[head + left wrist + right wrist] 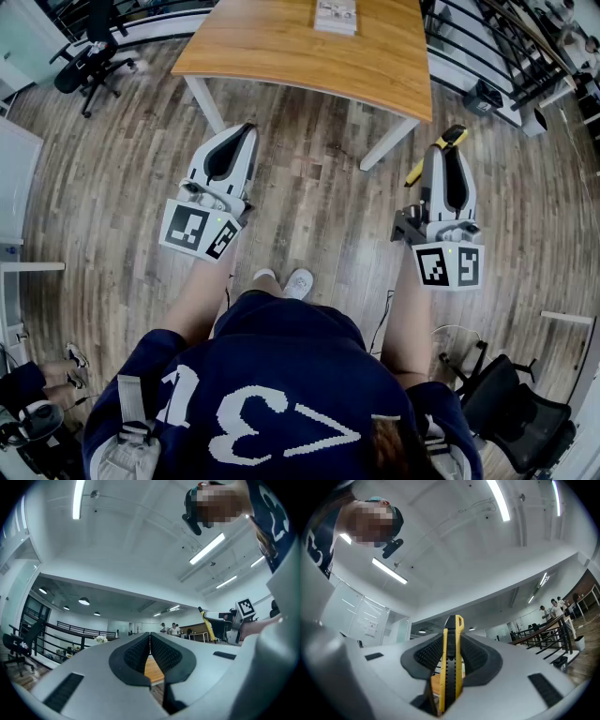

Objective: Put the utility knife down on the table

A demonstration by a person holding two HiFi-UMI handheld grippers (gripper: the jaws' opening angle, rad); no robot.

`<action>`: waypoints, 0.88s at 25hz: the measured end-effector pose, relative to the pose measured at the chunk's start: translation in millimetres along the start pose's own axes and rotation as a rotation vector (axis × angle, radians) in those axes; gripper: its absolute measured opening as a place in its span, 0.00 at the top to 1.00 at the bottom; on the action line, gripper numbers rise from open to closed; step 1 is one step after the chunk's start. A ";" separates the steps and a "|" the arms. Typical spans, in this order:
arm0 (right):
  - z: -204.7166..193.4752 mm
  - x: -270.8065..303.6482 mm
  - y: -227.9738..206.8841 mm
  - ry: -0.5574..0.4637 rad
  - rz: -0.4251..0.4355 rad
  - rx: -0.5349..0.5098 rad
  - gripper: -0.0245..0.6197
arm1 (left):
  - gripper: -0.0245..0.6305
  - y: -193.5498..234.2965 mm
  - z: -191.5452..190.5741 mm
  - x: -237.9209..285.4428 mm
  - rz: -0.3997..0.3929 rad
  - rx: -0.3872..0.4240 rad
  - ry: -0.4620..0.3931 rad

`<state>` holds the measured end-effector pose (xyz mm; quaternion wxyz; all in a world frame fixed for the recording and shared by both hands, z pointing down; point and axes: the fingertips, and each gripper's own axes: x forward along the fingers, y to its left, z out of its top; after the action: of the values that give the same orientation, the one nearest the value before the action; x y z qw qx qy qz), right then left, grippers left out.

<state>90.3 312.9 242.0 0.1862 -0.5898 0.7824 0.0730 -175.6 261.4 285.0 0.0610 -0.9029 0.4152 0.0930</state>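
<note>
A yellow and black utility knife [451,663] stands on end between the black pads of my right gripper [451,656], which is shut on it. In the head view the knife [437,152] sticks out past the right gripper [448,159] toward the wooden table [309,52]. My left gripper [236,141] hangs over the floor, short of the table's near edge. Its jaws [149,651] are shut, pads touching, with nothing between them. From the left gripper view the knife [206,625] shows at the right, held by the other gripper.
A white paper or booklet [336,15] lies at the table's far side. The white table legs [204,101] stand on plank flooring. Office chairs [89,58] sit at the left and lower right. Black railings [487,47] run along the right. People [551,609] stand far off.
</note>
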 end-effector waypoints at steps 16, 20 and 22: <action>-2.7 14.7 -15.0 -0.013 0.003 0.050 0.76 | 0.93 2.9 -4.4 17.6 0.007 0.014 0.016; -9.7 33.1 -27.1 -0.014 0.003 0.047 0.76 | 0.93 12.9 -14.1 38.3 0.004 0.008 0.019; -14.0 44.6 -36.2 -0.020 -0.002 0.041 0.76 | 0.93 19.5 -20.5 52.8 0.001 0.005 0.018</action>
<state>111.3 257.7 241.8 0.2061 -0.5860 0.7812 0.0624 -154.4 206.0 292.8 0.0595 -0.9034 0.4163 0.0838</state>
